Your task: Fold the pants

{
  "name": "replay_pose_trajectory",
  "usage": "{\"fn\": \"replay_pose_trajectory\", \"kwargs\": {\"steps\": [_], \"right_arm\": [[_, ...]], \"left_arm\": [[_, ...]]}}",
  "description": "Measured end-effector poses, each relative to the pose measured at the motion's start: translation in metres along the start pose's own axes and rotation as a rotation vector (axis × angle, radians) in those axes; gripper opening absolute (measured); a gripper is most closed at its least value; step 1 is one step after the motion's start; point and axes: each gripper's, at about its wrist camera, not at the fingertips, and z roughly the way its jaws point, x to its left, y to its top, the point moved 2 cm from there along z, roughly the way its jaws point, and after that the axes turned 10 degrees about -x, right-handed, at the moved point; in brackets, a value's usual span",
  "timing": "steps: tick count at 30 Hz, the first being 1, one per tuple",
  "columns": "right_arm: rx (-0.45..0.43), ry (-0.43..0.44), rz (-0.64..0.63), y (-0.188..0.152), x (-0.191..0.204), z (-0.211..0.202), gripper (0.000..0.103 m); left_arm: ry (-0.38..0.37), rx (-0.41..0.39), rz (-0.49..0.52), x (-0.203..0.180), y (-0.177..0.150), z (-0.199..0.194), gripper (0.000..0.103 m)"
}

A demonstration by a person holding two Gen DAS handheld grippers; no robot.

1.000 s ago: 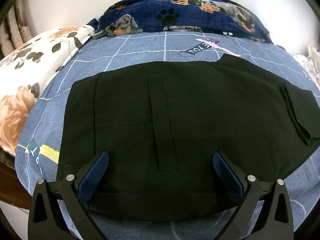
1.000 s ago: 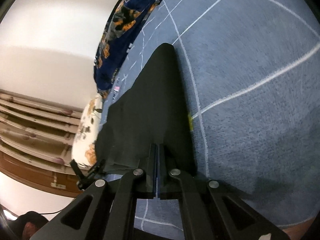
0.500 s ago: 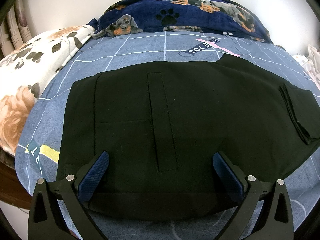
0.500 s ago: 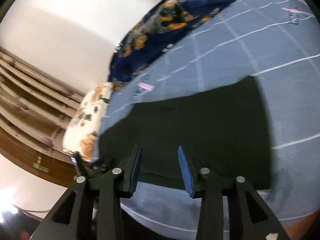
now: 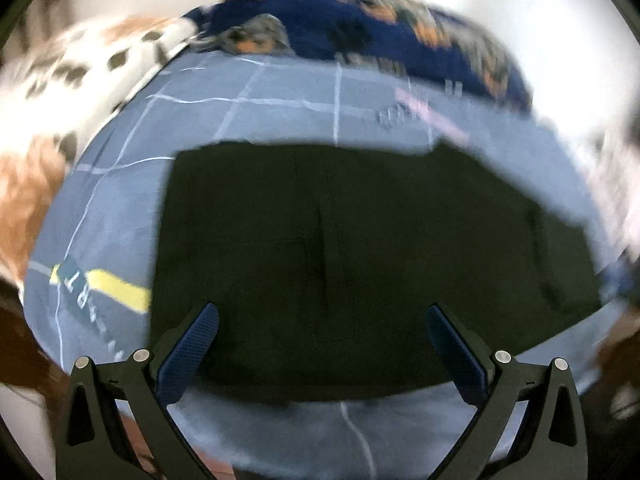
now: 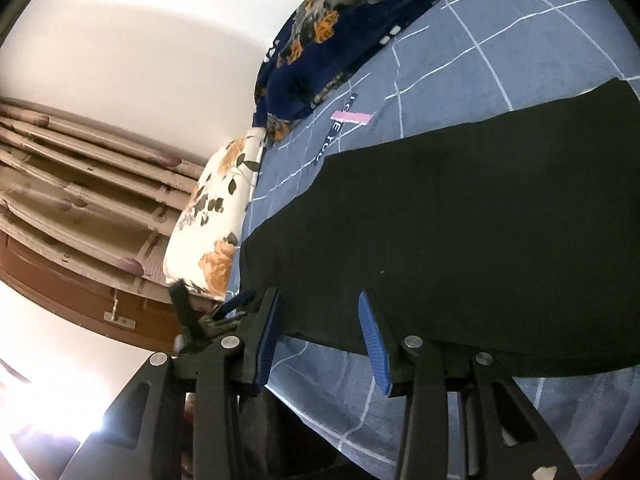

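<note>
Black pants (image 5: 360,240) lie folded and flat on the blue grid-patterned bedsheet (image 5: 280,120). My left gripper (image 5: 322,310) hovers over their near edge, open wide, with nothing pinched; this view is blurred by motion. In the right wrist view the pants (image 6: 460,220) spread from the centre to the right. My right gripper (image 6: 318,296) is just off their near edge. Its jaws are opening, and the blue pads hold no cloth between them.
A navy dog-print blanket (image 5: 360,24) is bunched at the far end of the bed. A floral pillow (image 6: 216,220) lies at the left side. Curtains (image 6: 80,180) and a brown wooden rail stand beyond the pillow. The sheet's near edge (image 6: 360,400) drops off below the right gripper.
The right gripper was shut on the pants' edge, then let go, opened and drew back while swinging round. The left gripper has lifted away, so the pants look smaller and blurred.
</note>
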Motion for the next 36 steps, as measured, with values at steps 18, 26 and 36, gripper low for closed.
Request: {"fn": "replay_pose_trajectory", "kwargs": {"steps": [18,26,36], "right_arm": [[-0.007,0.018,0.080,0.001,-0.010,-0.004,0.051],[-0.040,0.021,0.140,0.005,-0.018,-0.007,0.058],[-0.034,0.003,0.168,0.003,-0.026,-0.005,0.060]], "left_arm": [[-0.426,0.161,-0.517,0.100,-0.026,-0.026,0.053],[-0.350,0.260,-0.542,0.105,-0.049,-0.006,0.053],[-0.392,0.162,-0.616,0.138,-0.049,-0.008,0.053]]}}
